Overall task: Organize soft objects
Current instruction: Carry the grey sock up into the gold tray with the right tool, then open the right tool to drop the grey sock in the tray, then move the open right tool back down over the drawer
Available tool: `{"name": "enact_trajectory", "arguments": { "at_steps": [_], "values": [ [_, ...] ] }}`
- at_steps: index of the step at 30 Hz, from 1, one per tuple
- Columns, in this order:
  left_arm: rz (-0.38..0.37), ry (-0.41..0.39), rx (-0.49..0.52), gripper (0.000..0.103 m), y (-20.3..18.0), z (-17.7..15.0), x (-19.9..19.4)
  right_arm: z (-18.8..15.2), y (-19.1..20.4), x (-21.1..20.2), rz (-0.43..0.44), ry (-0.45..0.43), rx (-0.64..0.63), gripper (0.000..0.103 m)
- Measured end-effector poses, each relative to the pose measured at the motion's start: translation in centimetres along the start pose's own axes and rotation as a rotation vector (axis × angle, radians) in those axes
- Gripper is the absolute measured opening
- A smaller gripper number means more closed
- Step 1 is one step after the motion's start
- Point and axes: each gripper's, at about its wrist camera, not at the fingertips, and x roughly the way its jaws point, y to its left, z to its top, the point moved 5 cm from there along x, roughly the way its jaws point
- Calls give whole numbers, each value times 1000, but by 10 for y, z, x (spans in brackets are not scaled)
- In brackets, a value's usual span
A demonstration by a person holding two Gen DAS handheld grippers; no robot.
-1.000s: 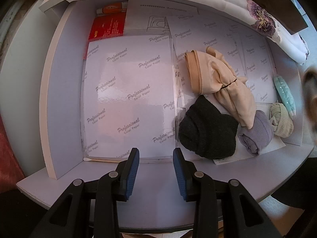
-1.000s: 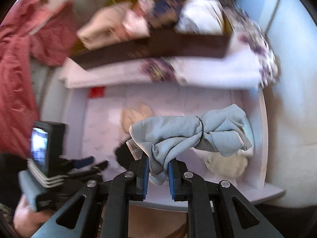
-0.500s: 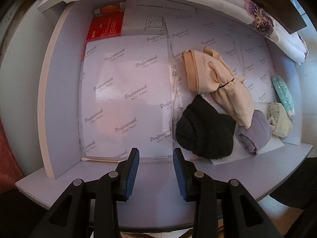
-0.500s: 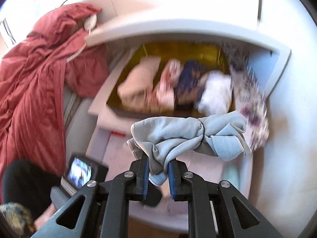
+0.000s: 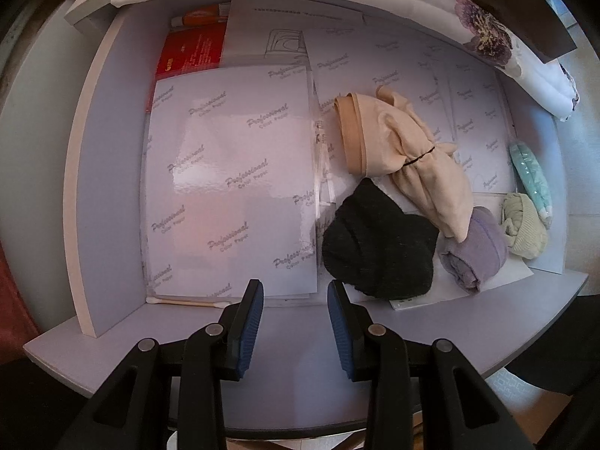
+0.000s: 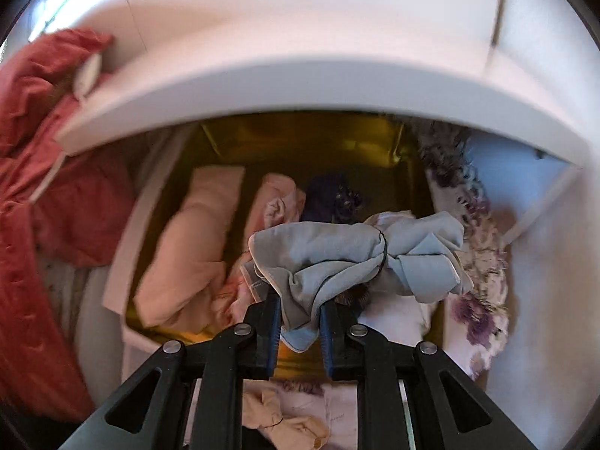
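- Between the right gripper jaws, a pale blue bundle is clenched, hanging above the yellow box.
- Ahead of the left gripper, its jaws parted and empty, lies a black sock.

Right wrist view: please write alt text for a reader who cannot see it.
The right claw grips a light blue cloth bundle tied with a black band, above a yellow-lined box holding pink, dark and white folded clothes. A red garment hangs at left.
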Motion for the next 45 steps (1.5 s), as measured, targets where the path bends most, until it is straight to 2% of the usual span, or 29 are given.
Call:
{"name": "enact_trajectory", "arguments": {
  "at_steps": [10,15,23,28,30,31,45],
  "values": [
    [-2,7,0,36,-3,1,3,17,-16,50,-27,30,44,20],
    [6,10,2,36,-2,2,4,18,-12,46,1,17,20,38],
    [-3,4,4,36,0,1,2,9,-8,37,8,26,8,55],
    [-5,1,6,36,-1,2,2,4,-5,23,5,16,-2,58],
    [-5,-1,7,36,-1,2,2,2,-3,14,7,-2,-10,67],
    [-6,-1,8,36,0,2,3,1,-2,10,5,-8,-17,68],
    [-9,-1,10,36,0,1,2,-34,-9,-37,31,-59,7,69]
  ]
}}
